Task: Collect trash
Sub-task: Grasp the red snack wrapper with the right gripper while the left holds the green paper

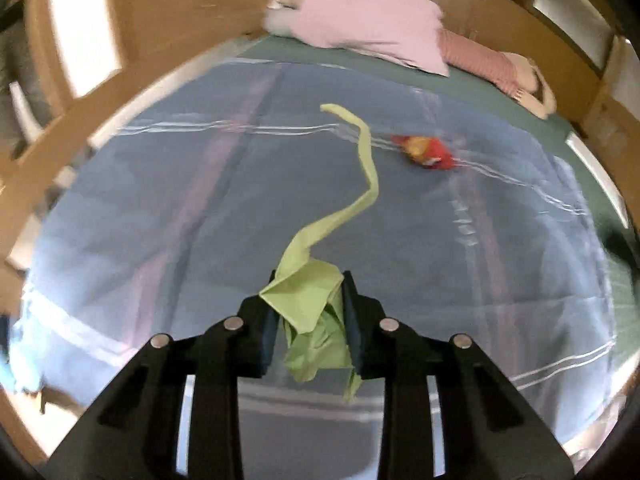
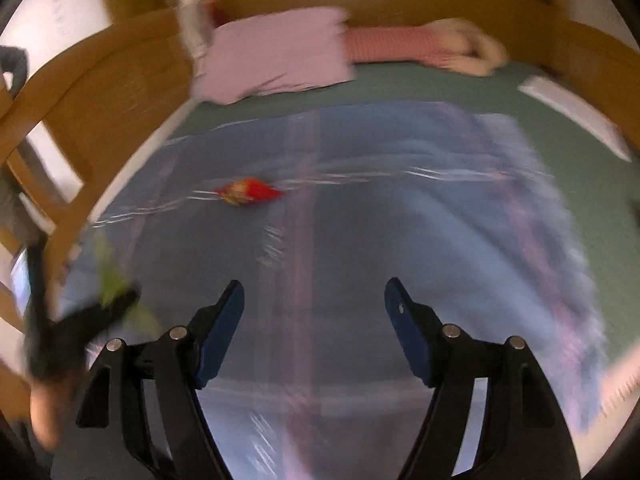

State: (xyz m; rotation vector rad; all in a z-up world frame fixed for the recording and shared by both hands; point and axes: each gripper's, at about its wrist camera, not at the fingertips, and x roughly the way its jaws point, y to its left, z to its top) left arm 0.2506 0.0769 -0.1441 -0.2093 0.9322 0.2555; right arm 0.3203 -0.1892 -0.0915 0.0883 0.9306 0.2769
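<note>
My left gripper (image 1: pixel 309 280) is shut on a crumpled light-green paper (image 1: pixel 310 304), whose long strip trails out ahead above the blue bedspread (image 1: pixel 160 220). A red snack wrapper (image 1: pixel 426 151) lies on the bedspread ahead and to the right. In the right wrist view my right gripper (image 2: pixel 314 286) is open and empty above the bedspread (image 2: pixel 400 220). The red wrapper (image 2: pixel 248 193) lies ahead of it to the left. The left gripper (image 2: pixel 80 320) with the green paper (image 2: pixel 110 280) shows blurred at the left edge.
A pink pillow (image 1: pixel 372 24) and a pink striped soft toy (image 1: pixel 496 66) lie at the head of the bed. A wooden bed frame (image 1: pixel 180 12) surrounds the mattress. A green sheet (image 2: pixel 440 84) shows beyond the bedspread.
</note>
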